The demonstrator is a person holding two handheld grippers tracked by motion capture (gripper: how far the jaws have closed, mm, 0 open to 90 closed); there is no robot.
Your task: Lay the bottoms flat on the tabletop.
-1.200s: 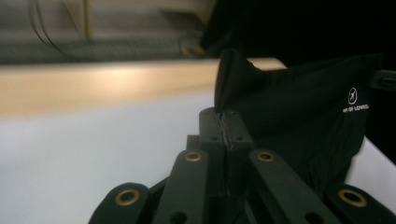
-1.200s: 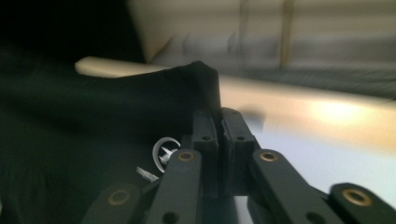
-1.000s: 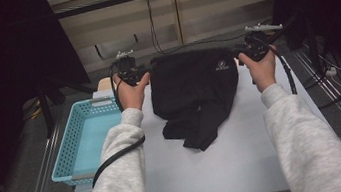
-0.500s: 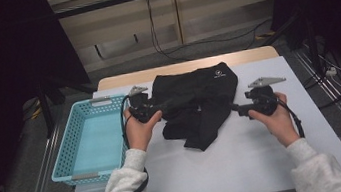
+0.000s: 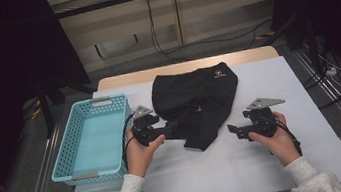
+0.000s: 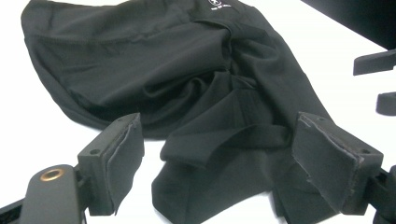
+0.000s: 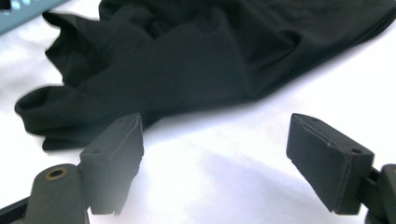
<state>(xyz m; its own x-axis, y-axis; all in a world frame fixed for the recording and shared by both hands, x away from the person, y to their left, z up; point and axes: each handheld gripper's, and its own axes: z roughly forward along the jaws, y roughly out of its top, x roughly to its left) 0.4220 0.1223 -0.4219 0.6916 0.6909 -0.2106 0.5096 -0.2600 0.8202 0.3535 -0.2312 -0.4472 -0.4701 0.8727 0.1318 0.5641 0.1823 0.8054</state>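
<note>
A black garment with a small white logo lies crumpled on the white table. My left gripper points right at its lower left folds. Its jaws have just been opening and stand wide, with a loose fold of the garment lying between the pads untouched. My right gripper points left, a short way off the garment's lower right edge. Its jaws have also just been opening, and only bare table lies between them. The garment lies ahead of it.
A turquoise plastic basket stands at the table's left side, close behind my left hand; its corner shows in the right gripper view. The right gripper's jaw tips show at the right edge of the left gripper view. Cables lie on the floor beyond the table.
Both hands came back from the table's far edge toward the near side and down. The garment they held up there now lies on the table, and both pairs of jaws stand wider.
</note>
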